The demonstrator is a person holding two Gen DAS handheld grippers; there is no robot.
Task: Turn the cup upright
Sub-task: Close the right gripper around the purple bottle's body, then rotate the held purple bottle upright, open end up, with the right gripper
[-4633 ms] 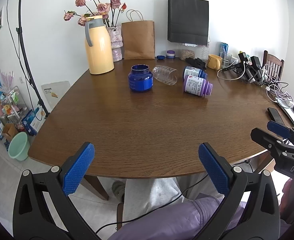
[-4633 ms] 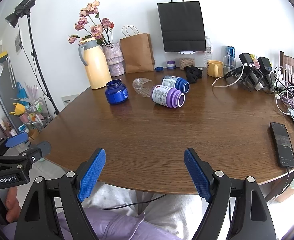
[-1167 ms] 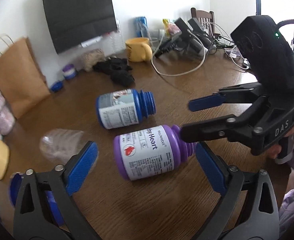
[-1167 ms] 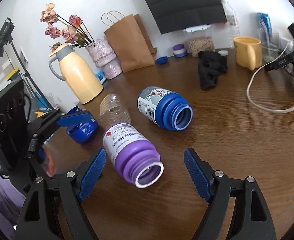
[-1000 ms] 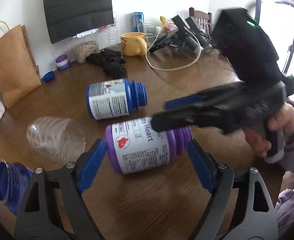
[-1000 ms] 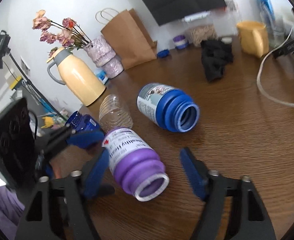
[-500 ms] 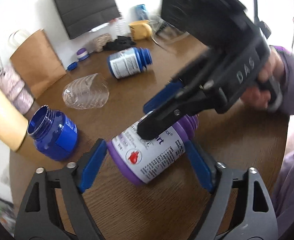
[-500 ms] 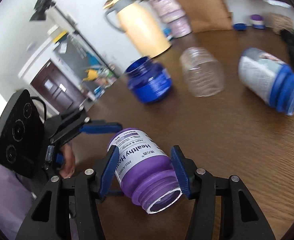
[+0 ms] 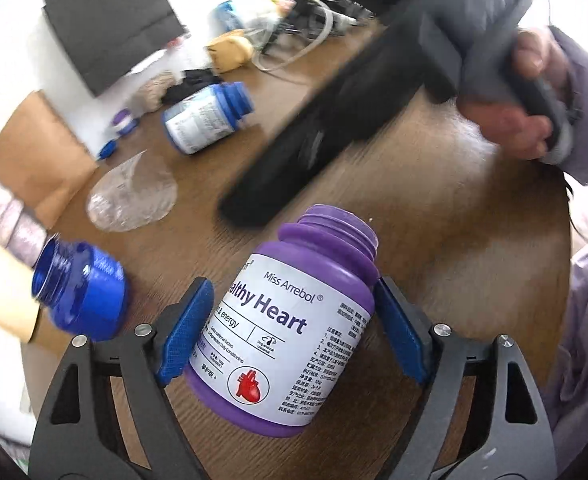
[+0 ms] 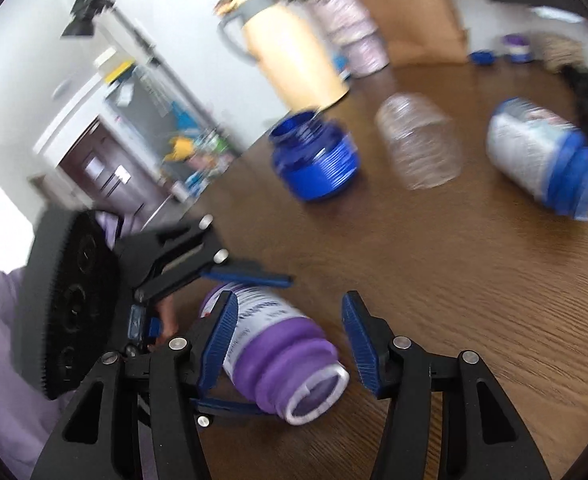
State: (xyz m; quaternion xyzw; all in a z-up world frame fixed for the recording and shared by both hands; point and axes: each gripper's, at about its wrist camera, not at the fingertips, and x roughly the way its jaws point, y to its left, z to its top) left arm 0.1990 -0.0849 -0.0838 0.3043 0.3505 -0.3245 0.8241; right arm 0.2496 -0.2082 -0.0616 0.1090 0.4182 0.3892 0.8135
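A purple open-mouthed bottle [image 9: 294,320] with a white "Healthy Heart" label is the cup. My left gripper [image 9: 294,328] is shut on its body, both blue pads pressing its sides, and holds it tilted with its mouth pointing up and away. In the right wrist view the bottle [image 10: 282,356] lies between the blue pads of my right gripper [image 10: 290,344], which is open with a gap on the right side. The left gripper [image 10: 214,280] shows there clamped on the bottle's far end. The right gripper's black body [image 9: 333,120] is blurred above the bottle.
On the brown table [image 9: 433,220] lie a blue-capped white bottle [image 9: 206,116] on its side, a clear plastic cup [image 9: 134,196] on its side and an upright dark blue jar [image 9: 82,288]. A yellow jug [image 10: 294,52], paper bag and cables stand at the back.
My left gripper has closed on the purple bottle and tilted its mouth upward. My right gripper has opened off the bottle and is pulling back; both views are blurred by motion.
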